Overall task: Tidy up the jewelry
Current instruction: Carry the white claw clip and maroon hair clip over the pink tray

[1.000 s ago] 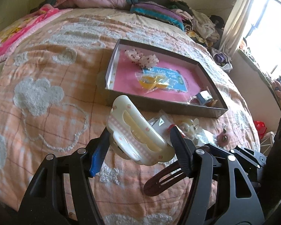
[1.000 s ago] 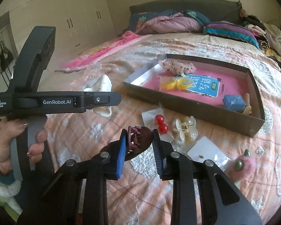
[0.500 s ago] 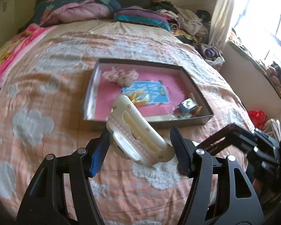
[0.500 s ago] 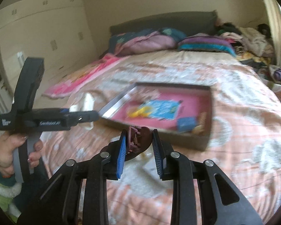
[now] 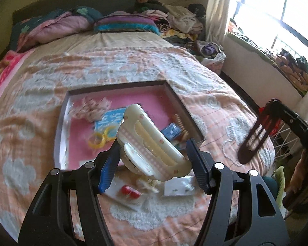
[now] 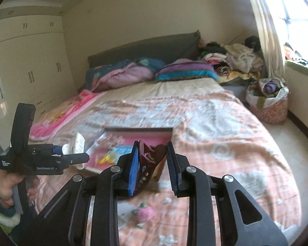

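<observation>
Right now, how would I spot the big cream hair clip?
Find the shallow pink-lined cardboard tray on the peach bedspread. In front of it, the left claw is shut on the big cream plastic hair clip. The right claw's clip is dark maroon instead.

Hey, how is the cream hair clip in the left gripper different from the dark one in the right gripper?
The cream hair clip is pale with pink checks and dots; the dark hair clip is plain maroon-brown. The cream hair clip is broad and holds the left gripper wide apart, while the dark hair clip sits in a much narrower grip in the right gripper. Both are claw-style clips, held off the bed near the pink-lined tray.
</observation>
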